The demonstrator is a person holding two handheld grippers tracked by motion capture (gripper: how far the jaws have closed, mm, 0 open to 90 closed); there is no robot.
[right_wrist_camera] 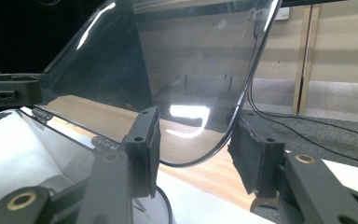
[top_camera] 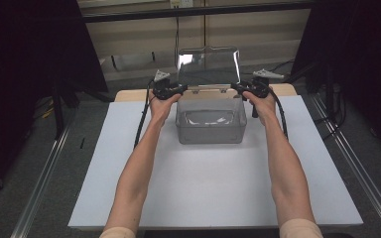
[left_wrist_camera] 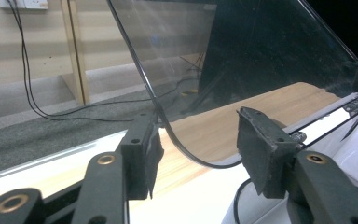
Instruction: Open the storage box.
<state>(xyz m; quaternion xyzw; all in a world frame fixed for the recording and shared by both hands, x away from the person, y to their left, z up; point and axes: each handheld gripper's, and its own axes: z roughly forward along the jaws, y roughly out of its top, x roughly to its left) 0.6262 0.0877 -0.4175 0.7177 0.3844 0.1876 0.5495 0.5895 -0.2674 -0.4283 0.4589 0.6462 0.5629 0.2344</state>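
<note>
Clear plastic box (top_camera: 211, 121) is sitting toward the far middle of the white table sheet (top_camera: 213, 183), hinged lid (top_camera: 208, 65) standing raised at its far edge. Left gripper (top_camera: 174, 90) is flanking the lid's left edge (left_wrist_camera: 168, 126); the edge seems to be brushing one pad, no clamp, jaws parted. Right gripper (top_camera: 242, 88) is straddling the right edge (right_wrist_camera: 235, 121), pads apart from it, jaws released too. Wooden tabletop (top_camera: 129, 95) is showing past the sheet's far side. Grey carpet (top_camera: 39, 148) is lying around the table, cables (left_wrist_camera: 28, 84) trailing over it, pale wall panels (top_camera: 144, 34) standing far behind.
</note>
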